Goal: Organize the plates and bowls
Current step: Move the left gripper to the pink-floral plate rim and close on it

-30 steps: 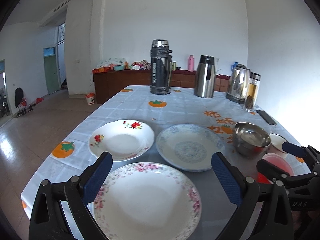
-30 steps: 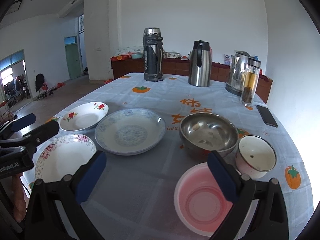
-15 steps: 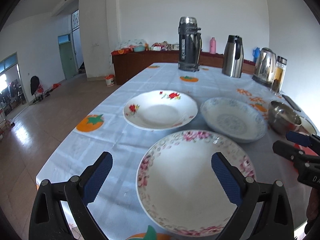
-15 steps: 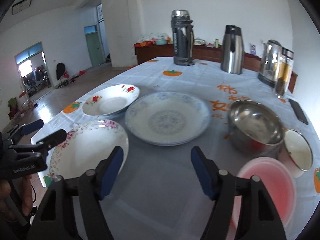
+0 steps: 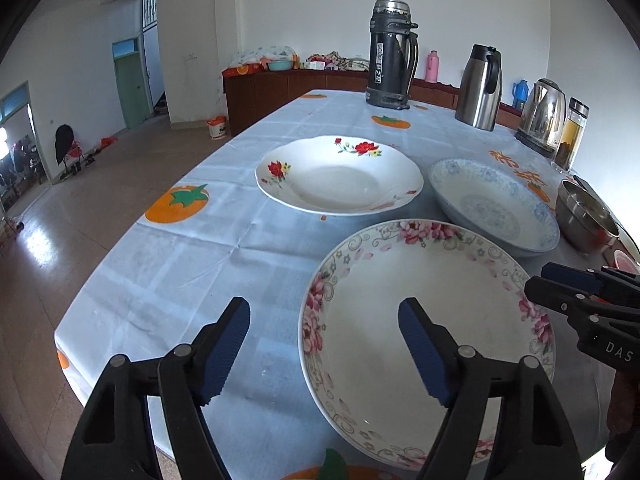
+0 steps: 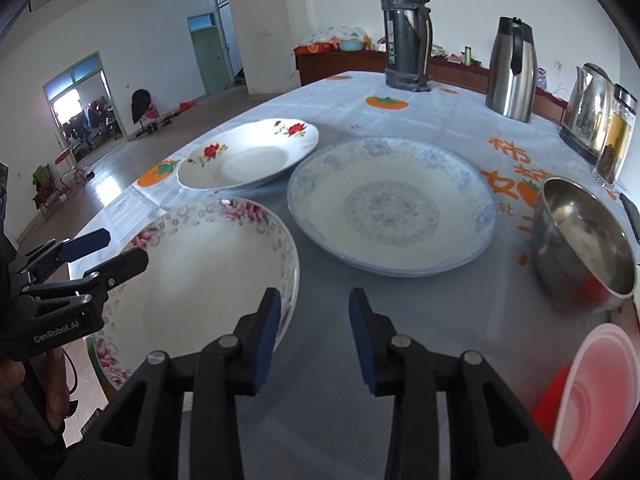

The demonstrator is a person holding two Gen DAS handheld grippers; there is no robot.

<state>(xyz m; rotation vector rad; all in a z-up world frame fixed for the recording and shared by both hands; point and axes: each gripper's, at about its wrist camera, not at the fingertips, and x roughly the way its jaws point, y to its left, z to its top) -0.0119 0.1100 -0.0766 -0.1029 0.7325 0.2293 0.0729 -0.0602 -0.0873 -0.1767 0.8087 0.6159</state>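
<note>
A pink-flowered plate lies at the table's near edge. My left gripper is open and straddles its left rim. My right gripper is open with a narrow gap, just right of that plate's right rim; it also shows in the left wrist view. A red-rose plate and a blue-patterned plate lie behind. A steel bowl, and a pink bowl sit at the right.
At the far end of the table stand a dark thermos, a steel carafe, an electric kettle and a glass tea bottle. The table's edge drops to the floor on the left.
Both grippers moved left toward the pink-flowered plate. The left jaws narrowed around its left rim. The right jaws narrowed and came up beside its right rim.
</note>
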